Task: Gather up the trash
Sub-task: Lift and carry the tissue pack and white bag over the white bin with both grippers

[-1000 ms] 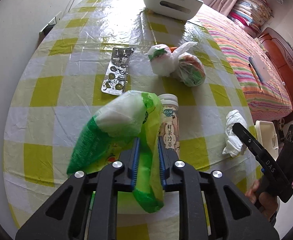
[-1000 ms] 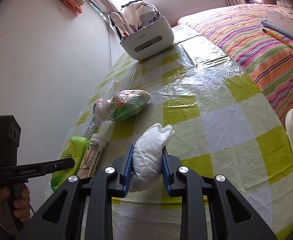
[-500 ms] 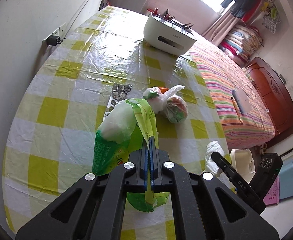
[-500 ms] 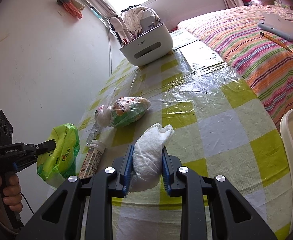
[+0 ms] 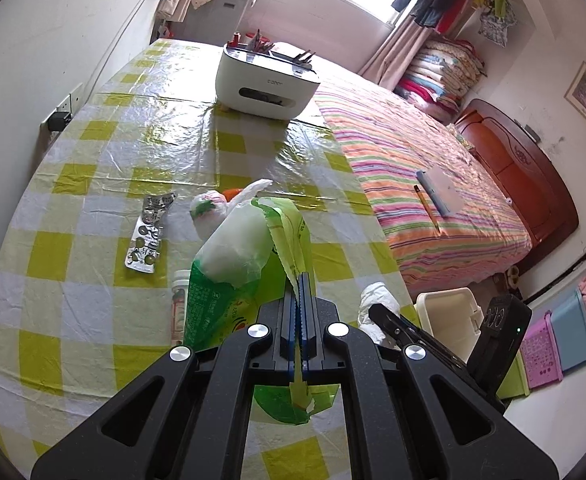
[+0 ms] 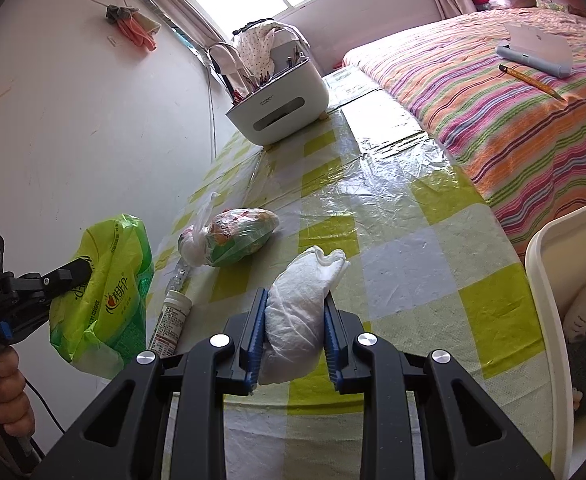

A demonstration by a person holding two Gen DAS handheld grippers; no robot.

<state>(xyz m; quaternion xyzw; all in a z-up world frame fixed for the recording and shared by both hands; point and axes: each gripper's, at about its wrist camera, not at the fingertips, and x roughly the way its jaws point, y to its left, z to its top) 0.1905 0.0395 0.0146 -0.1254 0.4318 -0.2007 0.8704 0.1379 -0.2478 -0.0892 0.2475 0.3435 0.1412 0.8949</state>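
Lifted off table [image 5: 93,184] since 1s ago: green wrapper [image 5: 229,280], pinched in our L gripper [image 5: 300,280]; R gripper [image 6: 295,304] clamps tissue wad [image 6: 297,312] betw. pads.

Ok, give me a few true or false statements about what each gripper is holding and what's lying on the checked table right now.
1. The left gripper is shut on a crumpled green plastic bag. True.
2. The right gripper is empty. False: it is shut on a crumpled white tissue wad.
3. A silver blister pill strip lies flat on the yellow checked tablecloth. True.
4. The small white-capped bottle stands upright. False: it lies on its side.
5. The white desk organiser box sits on the striped bed. False: it sits at the table's far end.
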